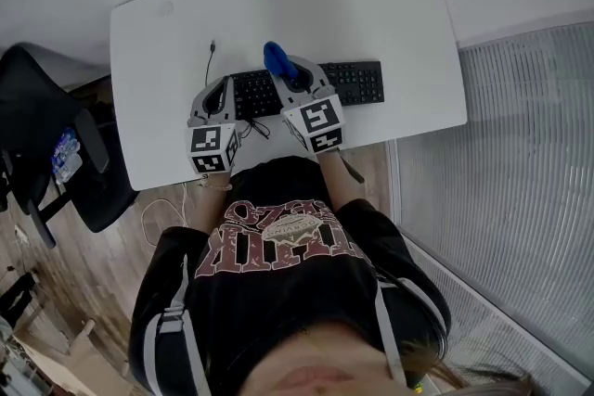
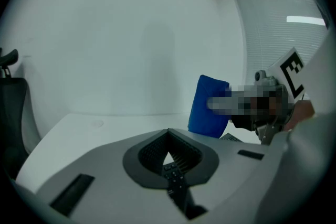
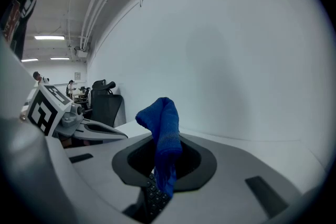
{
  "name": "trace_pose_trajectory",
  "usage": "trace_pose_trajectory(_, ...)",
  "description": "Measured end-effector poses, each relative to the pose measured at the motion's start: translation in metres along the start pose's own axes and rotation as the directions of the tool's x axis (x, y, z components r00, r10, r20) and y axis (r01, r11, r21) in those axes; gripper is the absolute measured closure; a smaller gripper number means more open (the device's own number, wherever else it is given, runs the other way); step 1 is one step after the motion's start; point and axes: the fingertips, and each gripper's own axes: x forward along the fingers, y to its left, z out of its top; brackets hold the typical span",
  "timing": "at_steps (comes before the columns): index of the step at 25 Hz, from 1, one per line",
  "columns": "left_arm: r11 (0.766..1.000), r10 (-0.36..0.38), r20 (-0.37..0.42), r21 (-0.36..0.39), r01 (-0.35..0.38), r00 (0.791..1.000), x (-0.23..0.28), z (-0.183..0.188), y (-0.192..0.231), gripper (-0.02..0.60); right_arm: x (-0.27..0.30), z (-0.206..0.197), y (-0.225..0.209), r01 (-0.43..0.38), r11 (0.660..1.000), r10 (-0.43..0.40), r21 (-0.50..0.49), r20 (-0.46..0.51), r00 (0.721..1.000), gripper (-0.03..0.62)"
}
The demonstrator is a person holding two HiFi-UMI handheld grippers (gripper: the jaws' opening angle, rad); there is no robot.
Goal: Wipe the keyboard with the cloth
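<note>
keyboard [image 1: 357,82] on white desk [image 1: 371,19]; cloth [image 3: 164,118] in right tongs [image 3: 167,144]; chair [image 1: 46,121] left.

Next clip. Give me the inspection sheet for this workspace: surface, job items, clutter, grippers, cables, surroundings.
Surface: white table, holding only the job's things and a cable.
Job's things: black keyboard near the table's front edge; blue cloth bunched up, standing above the keys.
Clutter: nothing seen.
Grippers: right gripper has its fingers shut on the cloth, over the keyboard; left gripper has its fingers together with nothing between them, over the keyboard's left end.
Cables: thin dark cable lies on the table by the keyboard's left end, its far end loose.
Surroundings: black office chair at the person's left; window blinds at the right; wooden floor.
</note>
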Motion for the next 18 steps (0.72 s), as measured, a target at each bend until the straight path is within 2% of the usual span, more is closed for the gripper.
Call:
trace_pose_trajectory(4, 0.999, 0.002, -0.045, -0.047, -0.004, 0.999, 0.002, -0.029, 0.013, 0.548, 0.028, -0.012, 0.026, -0.094, 0.994, 0.095, 0.054, -0.013, 0.995, 0.53)
trace_pose_trajectory(9, 0.996, -0.007, -0.092, -0.091, -0.001, 0.996, 0.004, -0.058, 0.022, 0.548, 0.056, -0.033, 0.055, -0.172, 0.985, 0.174, 0.026, -0.091, 0.981, 0.53)
trace_pose_trajectory(13, 0.997, -0.004, -0.135, -0.082, -0.007, 0.991, 0.004, -0.074, 0.019, 0.548, 0.067, -0.046, 0.069, -0.218, 0.974, 0.223, 0.054, -0.114, 0.968, 0.53)
trace_pose_trajectory(15, 0.995, -0.015, -0.145, -0.096, 0.001, 0.989, 0.007, -0.078, 0.017, 0.548, 0.072, -0.05, 0.072, -0.239, 0.967, 0.248, 0.087, -0.119, 0.961, 0.53)
trace_pose_trajectory(18, 0.99, -0.016, -0.153, -0.141, -0.005, 0.988, 0.009, -0.086, 0.013, 0.549, 0.079, -0.06, 0.077, -0.275, 0.943, 0.302, 0.189, -0.128, 0.945, 0.53)
